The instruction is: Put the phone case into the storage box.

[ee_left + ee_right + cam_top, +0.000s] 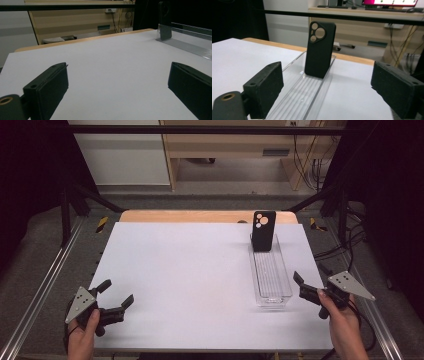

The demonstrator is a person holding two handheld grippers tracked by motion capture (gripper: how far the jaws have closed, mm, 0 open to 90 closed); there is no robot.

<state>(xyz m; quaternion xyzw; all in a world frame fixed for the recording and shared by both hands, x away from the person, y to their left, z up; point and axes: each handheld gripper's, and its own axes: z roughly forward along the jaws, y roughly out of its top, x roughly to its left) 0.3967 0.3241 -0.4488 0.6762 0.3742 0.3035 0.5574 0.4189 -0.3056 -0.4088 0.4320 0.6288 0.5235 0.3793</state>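
In the high view, a white table top (200,280) carries a clear plastic tray (270,272) on its right side, lying lengthwise from near to far. A black phone case (263,230) stands upright at the far end of the tray, leaning against its far wall, with its camera cut-outs facing the near side. The left gripper (116,299) rests at the near left corner of the table, jaws spread and holding nothing, well apart from the tray. The right gripper (301,286) sits at the near right edge, just beside the near end of the tray, jaws spread and empty. In the left gripper view, the two black jaws stand wide apart over bare table surface (112,65); the tray (185,42) and the phone case (165,20) appear at the far right. In the right gripper view, the jaws stand wide apart on either side of the tray (307,92), and the phone case (320,50) stands upright inside its far end, apart from both jaws.
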